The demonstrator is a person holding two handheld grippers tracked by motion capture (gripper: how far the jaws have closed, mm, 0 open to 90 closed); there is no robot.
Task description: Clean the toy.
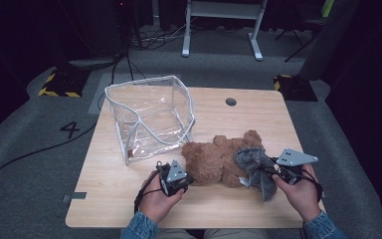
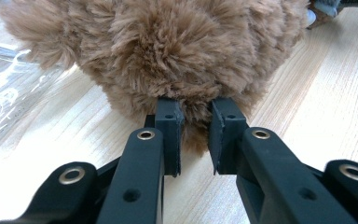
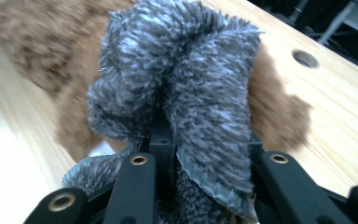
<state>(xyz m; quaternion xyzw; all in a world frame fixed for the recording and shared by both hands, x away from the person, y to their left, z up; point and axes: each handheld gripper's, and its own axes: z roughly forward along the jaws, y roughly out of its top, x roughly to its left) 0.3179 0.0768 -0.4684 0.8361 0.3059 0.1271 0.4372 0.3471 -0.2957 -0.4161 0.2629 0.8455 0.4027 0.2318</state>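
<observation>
The brown teddy bear (image 1: 219, 162) is lying on the wooden counter (image 1: 109, 184), near the front edge and a little right of the middle. The left gripper (image 1: 188, 180) is touching its left end; in the left gripper view its pads (image 2: 170, 135) are sitting close together with a tuft of the brown fur (image 2: 193, 135) between them, so it is pinching the bear by the fur. A grey fuzzy cloth (image 1: 256, 169) is lying over the right part of the bear and hanging down toward the person. The right gripper (image 1: 270, 174) is holding this cloth: in the right gripper view the grey fabric (image 3: 186, 93) is bunching up between the jaws and covering them, with a stitched hem (image 3: 205, 182) showing low down.

Just behind and to the left of the bear, a clear plastic bag (image 1: 149, 117) with a pale trim is standing open on the counter, almost touching the bear. A round hole (image 1: 231, 101) is sitting in the counter farther back. On the grey floor at the left, a painted "4" (image 1: 71, 129) is readable, and black and yellow striped tape (image 1: 59, 92) is marking the corners. Cables are running over the floor behind, beside the white legs of another table (image 1: 221, 30).

The bear's face is not showing, the cloth is hiding part of its body, and the right gripper view is blurred at the left.
</observation>
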